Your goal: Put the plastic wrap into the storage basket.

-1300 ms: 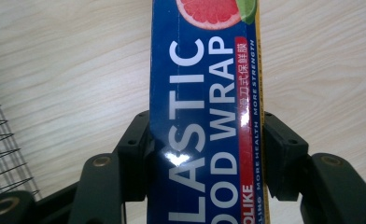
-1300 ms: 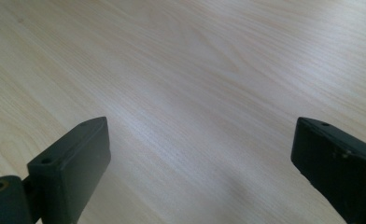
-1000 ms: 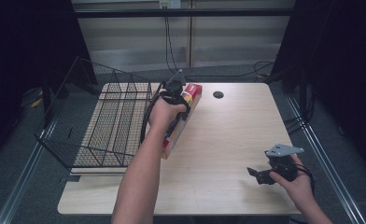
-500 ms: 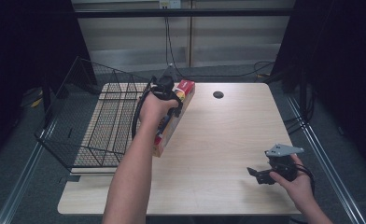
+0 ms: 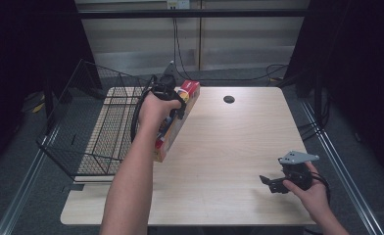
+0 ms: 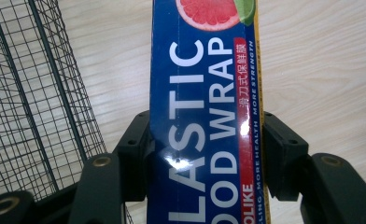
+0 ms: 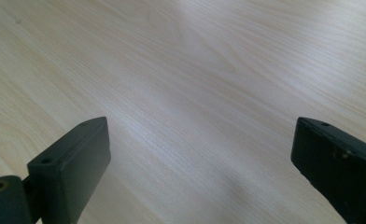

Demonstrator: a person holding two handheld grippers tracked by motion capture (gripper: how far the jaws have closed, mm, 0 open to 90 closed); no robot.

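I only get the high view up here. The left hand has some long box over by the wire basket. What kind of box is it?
Observer: A plastic food wrap box; the left gripper view shows blue packaging with white lettering and a grapefruit picture.
Operator: Is it really gripped, or just resting against the hand?
Observer: Gripped. The left gripper has a black jaw pressed on each long side of it.
Operator: And the other hand, low at the right?
Observer: The right gripper is open, with bare wooden table between its jaws.
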